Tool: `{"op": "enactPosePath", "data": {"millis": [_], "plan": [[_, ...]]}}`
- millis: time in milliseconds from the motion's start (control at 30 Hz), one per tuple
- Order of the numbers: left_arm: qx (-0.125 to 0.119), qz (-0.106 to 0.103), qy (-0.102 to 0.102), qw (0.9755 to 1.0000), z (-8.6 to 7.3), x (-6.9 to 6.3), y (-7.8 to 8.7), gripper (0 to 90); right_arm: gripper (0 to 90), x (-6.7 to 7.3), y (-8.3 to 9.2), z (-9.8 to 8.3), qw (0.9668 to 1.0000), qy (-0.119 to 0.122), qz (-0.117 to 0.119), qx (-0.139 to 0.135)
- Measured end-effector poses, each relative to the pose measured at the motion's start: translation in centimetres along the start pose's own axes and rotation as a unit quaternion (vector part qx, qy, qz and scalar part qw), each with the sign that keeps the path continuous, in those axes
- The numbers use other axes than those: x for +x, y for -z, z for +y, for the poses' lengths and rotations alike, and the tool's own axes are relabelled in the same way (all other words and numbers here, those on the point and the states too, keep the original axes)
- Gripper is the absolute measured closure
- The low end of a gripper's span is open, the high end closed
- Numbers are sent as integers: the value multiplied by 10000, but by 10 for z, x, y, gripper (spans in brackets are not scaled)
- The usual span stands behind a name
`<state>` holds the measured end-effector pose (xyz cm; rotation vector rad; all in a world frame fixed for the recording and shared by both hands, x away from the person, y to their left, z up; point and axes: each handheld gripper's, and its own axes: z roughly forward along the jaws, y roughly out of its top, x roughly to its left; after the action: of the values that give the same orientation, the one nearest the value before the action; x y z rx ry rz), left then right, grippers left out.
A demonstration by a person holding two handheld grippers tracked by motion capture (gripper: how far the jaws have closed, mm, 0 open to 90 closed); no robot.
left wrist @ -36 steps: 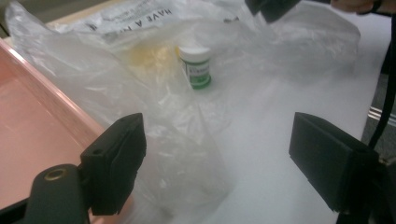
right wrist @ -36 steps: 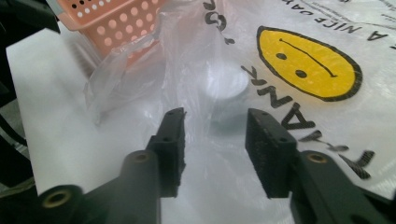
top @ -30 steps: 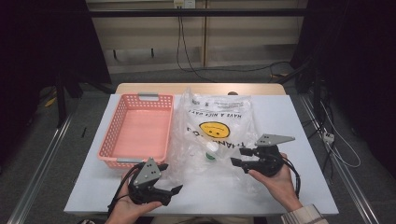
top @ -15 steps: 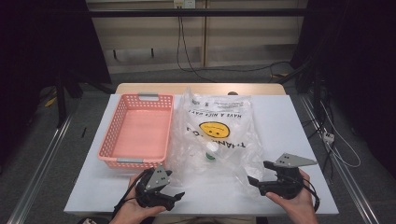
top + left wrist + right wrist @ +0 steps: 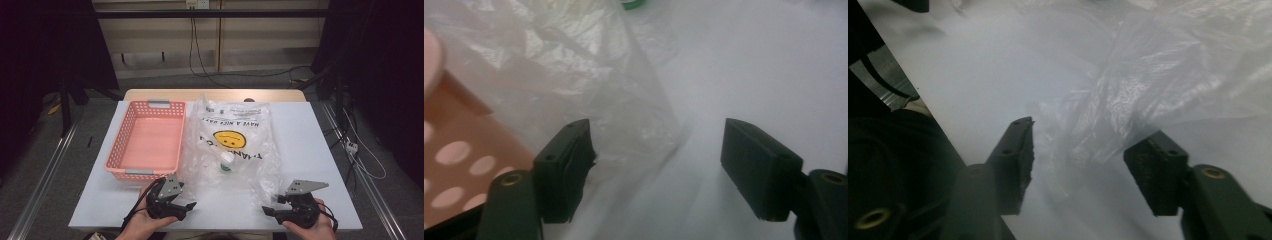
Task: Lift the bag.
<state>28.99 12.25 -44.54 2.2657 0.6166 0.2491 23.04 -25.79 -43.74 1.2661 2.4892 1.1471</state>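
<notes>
A clear plastic bag (image 5: pixel 232 142) printed with a yellow smiley face lies crumpled in the middle of the white table (image 5: pixel 310 150), with a small white and green item (image 5: pixel 226 163) inside it. My left gripper (image 5: pixel 188 204) rests at the bag's near left corner. In the left gripper view its jaws (image 5: pixel 655 125) are open and have just been closing, with the bag's edge (image 5: pixel 644 135) between them beside the left pad. My right gripper (image 5: pixel 268 210) sits at the bag's near right corner. Its jaws (image 5: pixel 1090 130) have also just been closing, and crumpled film (image 5: pixel 1083 135) lies loose between the pads.
A pink perforated basket (image 5: pixel 120 150) stands left of the bag, and its wall (image 5: pixel 459 150) is close beside my left gripper. Both hands rest at the table's near edge. Cables run across the floor beyond the far edge.
My right gripper has drawn back from the bag's right side toward the near edge and slightly right. The left gripper has settled a little lower at the near left corner.
</notes>
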Motion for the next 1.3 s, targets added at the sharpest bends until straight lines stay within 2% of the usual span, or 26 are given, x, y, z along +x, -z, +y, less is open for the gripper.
{"op": "enactPosePath", "data": {"millis": [33, 67, 100, 133, 167, 200, 233, 300, 333, 367, 400, 433, 467, 500, 533, 567, 600, 633, 667, 700, 733, 867, 933, 1000, 1233, 1300], "plan": [[27, 30, 22, 10000, 0, 1, -2, 306, 698, 0, -2, 1, 10000, 53, 15, 44], [118, 80, 2, 9999, -1, 3, -2, 313, 797, 0, -5, 2, 9999, 77, 26, 83], [101, -4, 7, 9999, -1, 4, -3, 333, 874, -1, -7, 2, 9999, 83, 42, 129], [177, -15, -52, 9998, -1, 6, -3, 341, 893, -2, -8, 2, 9998, 70, 35, 177], [109, -5, 20, 9999, -1, 6, -5, 344, 900, -3, -9, 2, 9998, 57, 57, 187], [198, -7, -35, 9998, -1, 8, -4, 359, 900, -4, -9, 3, 9998, 45, 68, 195], [156, 6, 34, 9999, -1, 8, -6, 381, 900, -5, -9, 3, 9998, 17, 63, 184], [290, -10, -1, 9996, -1, 11, -7, 438, 900, -7, -8, 3, 9998, -30, 43, 173], [306, 6, 82, 9995, -2, 11, -8, 486, 900, -8, -8, 3, 9998, -59, 41, 163], [345, 150, 109, 9992, -2, 11, -8, 537, 900, -9, -8, 3, 9998, -78, 50, 149], [356, 26, 134, 9993, -2, 13, -7, 598, 900, -10, -7, 3, 9998, -105, 55, 127], [356, 16, 147, 9993, -2, 13, -7, 663, 900, -10, -7, 3, 9998, -128, 70, 120], [321, 111, 174, 9993, -2, 13, -6, 748, 900, -11, -6, 3, 9998, -140, 72, 98], [331, -1, 196, 9993, -1, 15, -5, 832, 900, -12, -5, 3, 9998, -160, 81, 78], [257, -68, 280, 9993, -1, 15, -4, 879, 900, -12, -5, 3, 9998, -172, 87, 53], [260, -102, 241, 9993, 0, 15, -2, 898, 900, -13, -4, 3, 9998, -180, 95, 20], [262, -118, 170, 9994, 2, 16, 0, 900, 900, -14, -3, 4, 9997, -200, 126, -29], [160, -49, 222, 9996, 2, 13, 0, 900, 900, -14, -2, 4, 9996, -223, 144, -64], [173, -122, 158, 9996, 3, 14, 1, 900, 900, -14, -1, 5, 9996, -222, 140, -81], [117, -121, 205, 9996, 3, 13, 2, 900, 900, -15, -2, 5, 9996, -209, 148, -83], [117, -160, 155, 9997, 4, 13, 3, 900, 900, -14, -2, 5, 9997, -204, 150, -72], [-67, -269, 189, 9994, 5, 12, 7, 900, 900, -13, -2, 6, 9997, -177, 160, -110], [-131, -430, 184, 9988, 7, 13, 10, 900, 900, -14, -1, 8, 9993, -227, 225, -168], [-249, -478, 179, 9984, 9, 14, 11, 900, 900, -14, 0, 9, 9992, -225, 269, -196], [-532, -576, 190, 9967, 21, 15, 21, 900, 900, -20, 6, 18, 9980, -273, 356, -449], [-691, -575, 221, 9957, 25, 17, 25, 900, 900, -22, 8, 23, 9977, -258, 350, -512]]}}
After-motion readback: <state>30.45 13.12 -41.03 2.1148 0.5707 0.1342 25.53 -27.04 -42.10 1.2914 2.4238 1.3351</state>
